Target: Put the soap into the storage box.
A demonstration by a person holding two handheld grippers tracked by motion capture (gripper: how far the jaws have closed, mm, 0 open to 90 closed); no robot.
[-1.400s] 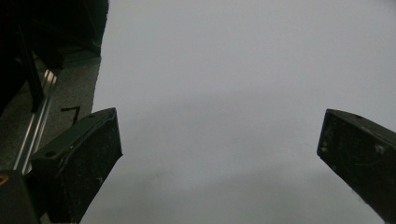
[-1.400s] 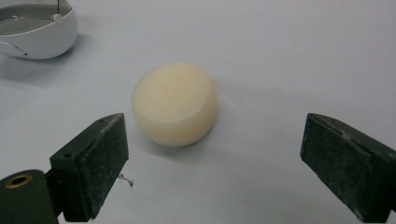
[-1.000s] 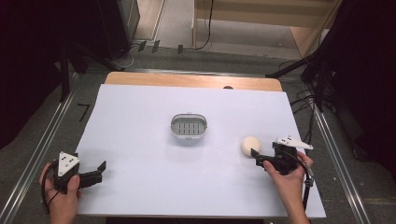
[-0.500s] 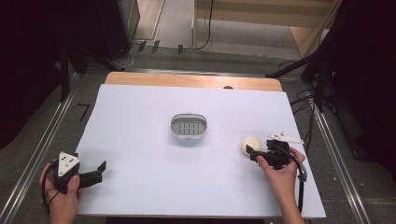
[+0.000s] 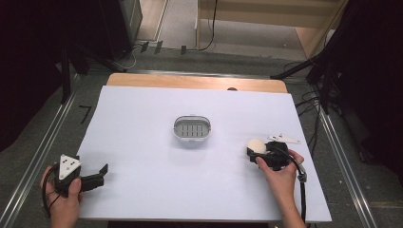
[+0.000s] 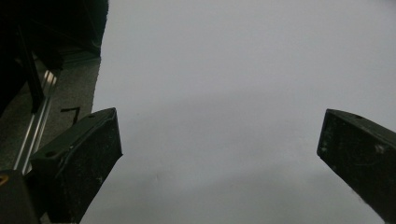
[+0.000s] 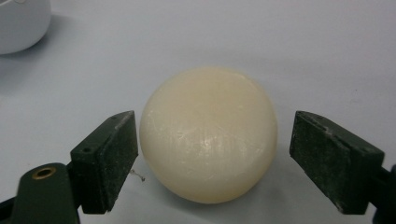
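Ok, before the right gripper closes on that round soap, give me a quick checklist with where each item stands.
1. Soap between the jaws: ok. The round cream soap bar sits between the right gripper pads.
2. Grip made: not ok. The jaws have just been closing, but a gap remains at the right pad; the left pad is very close, contact cannot tell.
3. Soap centred: not ok, it lies nearer the left pad.
4. Soap dish free to receive: ok, nothing in it.
5. Left gripper out of the way: ok, open over bare white table.
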